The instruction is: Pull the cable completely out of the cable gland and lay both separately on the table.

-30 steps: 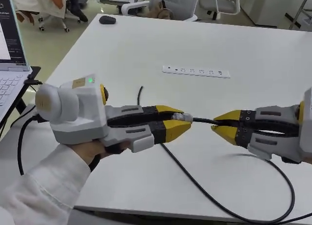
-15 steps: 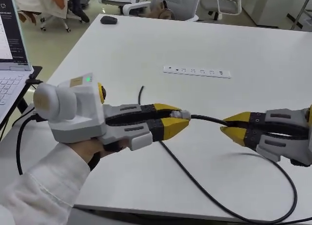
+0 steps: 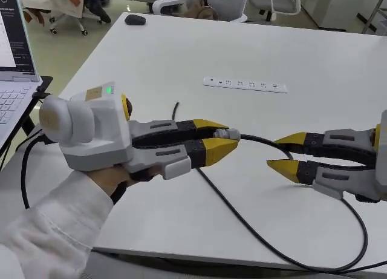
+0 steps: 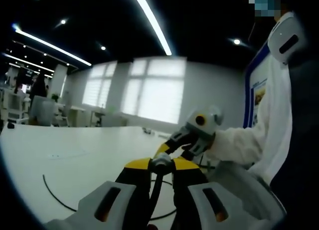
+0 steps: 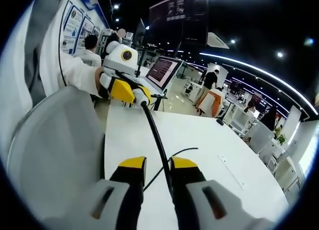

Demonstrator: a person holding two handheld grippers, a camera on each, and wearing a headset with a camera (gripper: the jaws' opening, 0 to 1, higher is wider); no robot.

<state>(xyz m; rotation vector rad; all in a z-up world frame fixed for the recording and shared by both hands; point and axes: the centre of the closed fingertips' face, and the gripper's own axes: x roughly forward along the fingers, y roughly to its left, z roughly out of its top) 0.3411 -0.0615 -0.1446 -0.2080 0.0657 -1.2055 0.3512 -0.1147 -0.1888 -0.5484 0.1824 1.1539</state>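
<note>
The right gripper (image 3: 273,152) has let go. Half a second ago it was clamped on the cable (image 3: 260,140) and drawing away from the left gripper (image 3: 226,140); now its jaws stand spread. The cable passes loosely between them, close to one jaw in the right gripper view. The left gripper keeps its hold: its jaws are pinched on the gland (image 3: 227,134), which sits at their very tips, held in the air above the table (image 3: 181,49). The cable still enters the gland, so the pull is not finished. I judge the release to be a reset for a fresh grip nearer the left gripper and another stroke. A long loop of cable lies on the table beyond and beneath the left gripper, though I cannot tell how much has yet to pass through. The gland's long axis runs in line with the left gripper's jaws, roughly level, its mouth pointing away from the left gripper toward the right one. The cable leaves along that same line, then sags slightly before it reaches the right gripper's parted jaws. In the left gripper view a dark line drops back from the gland between the jaws, which I take to be cable on the gland's far side.
</note>
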